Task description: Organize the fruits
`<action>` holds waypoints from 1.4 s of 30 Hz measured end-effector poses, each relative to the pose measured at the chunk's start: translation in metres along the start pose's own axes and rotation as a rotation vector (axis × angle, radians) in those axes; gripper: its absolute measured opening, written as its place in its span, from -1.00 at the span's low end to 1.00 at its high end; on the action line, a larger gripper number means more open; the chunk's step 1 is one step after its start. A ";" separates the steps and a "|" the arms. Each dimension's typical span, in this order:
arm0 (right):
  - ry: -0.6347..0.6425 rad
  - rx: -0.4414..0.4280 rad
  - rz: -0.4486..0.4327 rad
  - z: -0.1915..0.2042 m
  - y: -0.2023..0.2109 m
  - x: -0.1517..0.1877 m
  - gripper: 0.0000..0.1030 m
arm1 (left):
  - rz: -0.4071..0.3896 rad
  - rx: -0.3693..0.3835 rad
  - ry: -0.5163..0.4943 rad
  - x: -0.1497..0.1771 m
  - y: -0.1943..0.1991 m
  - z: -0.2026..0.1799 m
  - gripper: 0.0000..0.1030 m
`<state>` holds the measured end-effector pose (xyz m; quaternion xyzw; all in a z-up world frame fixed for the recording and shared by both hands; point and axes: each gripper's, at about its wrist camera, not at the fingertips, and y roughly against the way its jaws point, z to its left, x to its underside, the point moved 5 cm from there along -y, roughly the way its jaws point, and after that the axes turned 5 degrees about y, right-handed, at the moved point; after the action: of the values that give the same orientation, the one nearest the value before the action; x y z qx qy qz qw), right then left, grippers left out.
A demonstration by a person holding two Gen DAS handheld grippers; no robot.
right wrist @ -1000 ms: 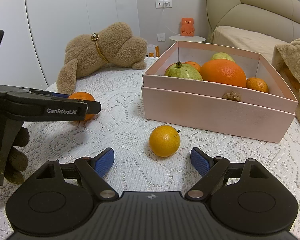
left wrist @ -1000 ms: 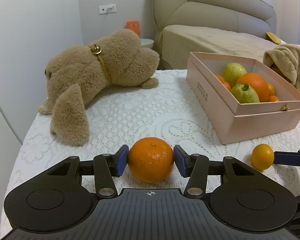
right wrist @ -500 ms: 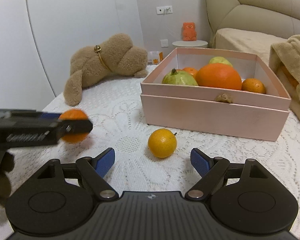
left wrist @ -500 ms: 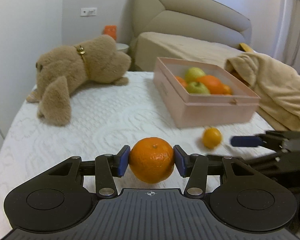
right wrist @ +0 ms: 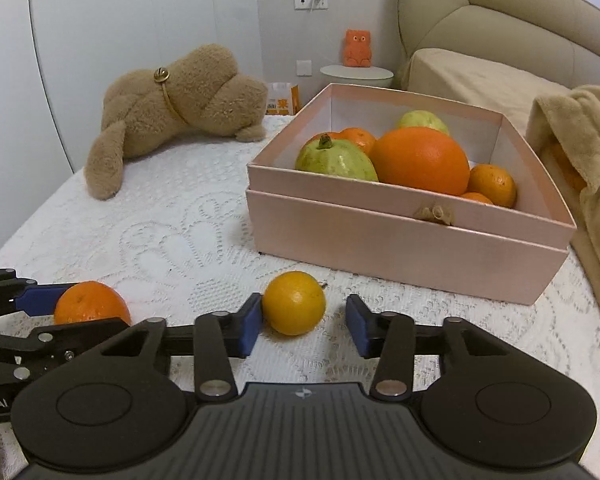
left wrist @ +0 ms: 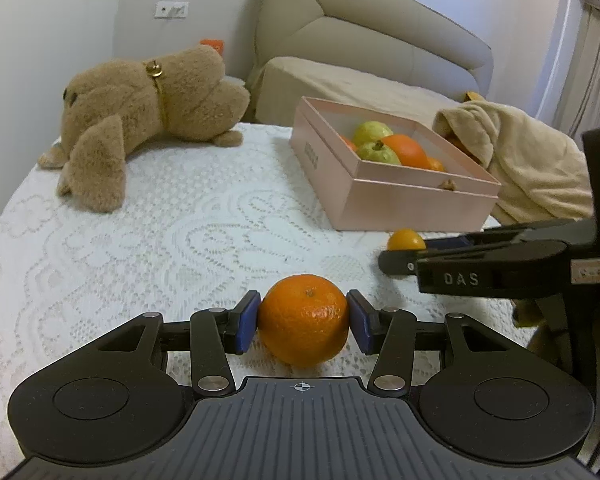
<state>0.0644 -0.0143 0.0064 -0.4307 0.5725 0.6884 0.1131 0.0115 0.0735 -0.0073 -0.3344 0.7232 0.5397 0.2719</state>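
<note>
The small yellow-orange fruit (right wrist: 294, 303) lies on the lace cloth (right wrist: 172, 240) just before the pink box (right wrist: 400, 240), between the right gripper (right wrist: 300, 322)'s closing jaws; only the left pad seems to touch, so it may roll away. The left gripper (left wrist: 303, 322) clamps a mandarin (left wrist: 303, 319)

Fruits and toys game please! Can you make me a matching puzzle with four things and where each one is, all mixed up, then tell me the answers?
Things:
1. mandarin
2. small yellow-orange citrus
3. guava
4. teddy bear

Places:
A. inside the pink box
B. lying on the lace cloth, left of the box
C. squeezed in the left gripper
D. on the cloth between the closing jaws of the right gripper, not squeezed yet

Pairs: 1-C, 2-D, 3-A, 4-B
</note>
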 end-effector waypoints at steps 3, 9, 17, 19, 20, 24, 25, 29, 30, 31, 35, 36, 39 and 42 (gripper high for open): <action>-0.008 -0.006 0.004 0.000 0.005 0.001 -0.38 | 0.001 -0.012 -0.006 -0.001 -0.001 -0.002 0.02; -0.047 -0.029 -0.070 -0.009 0.036 -0.020 -0.38 | -0.037 0.000 -0.033 -0.031 0.008 -0.013 0.02; -0.034 0.094 -0.353 -0.055 0.138 -0.164 -0.38 | -0.313 0.038 -0.099 -0.171 0.027 -0.056 0.02; -0.046 0.135 -0.382 -0.070 0.151 -0.196 -0.38 | -0.329 0.069 -0.079 -0.197 0.019 -0.063 0.02; -0.057 0.154 -0.388 -0.076 0.155 -0.206 -0.38 | -0.326 0.085 -0.061 -0.206 0.012 -0.065 0.02; -0.112 0.172 -0.377 -0.099 0.156 -0.222 -0.38 | -0.261 0.104 -0.011 -0.220 -0.033 -0.069 0.02; -0.115 0.179 -0.368 -0.103 0.153 -0.221 -0.38 | -0.236 0.111 -0.002 -0.217 -0.046 -0.069 0.02; -0.094 0.223 -0.333 -0.113 0.136 -0.208 -0.38 | -0.095 0.146 0.027 -0.192 -0.096 -0.070 0.03; -0.095 0.224 -0.320 -0.116 0.131 -0.204 -0.38 | -0.056 0.147 0.023 -0.182 -0.109 -0.071 0.03; -0.099 0.221 -0.303 -0.118 0.124 -0.200 -0.38 | -0.014 0.137 0.007 -0.172 -0.121 -0.073 0.03; -0.103 0.220 -0.250 -0.122 0.102 -0.188 -0.38 | 0.052 0.047 -0.082 -0.147 -0.147 -0.071 0.08; -0.103 0.223 -0.242 -0.122 0.098 -0.186 -0.38 | 0.037 0.053 -0.082 -0.147 -0.145 -0.069 0.03; -0.104 0.213 -0.221 -0.120 0.088 -0.181 -0.38 | -0.001 0.082 -0.058 -0.154 -0.133 -0.065 0.03; -0.104 0.203 -0.212 -0.115 0.086 -0.178 -0.38 | -0.099 0.119 -0.036 -0.163 -0.110 -0.067 0.02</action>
<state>0.1694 -0.0838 0.1976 -0.4387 0.5838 0.6328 0.2575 0.1977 0.0192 0.0679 -0.3432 0.7315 0.4876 0.3307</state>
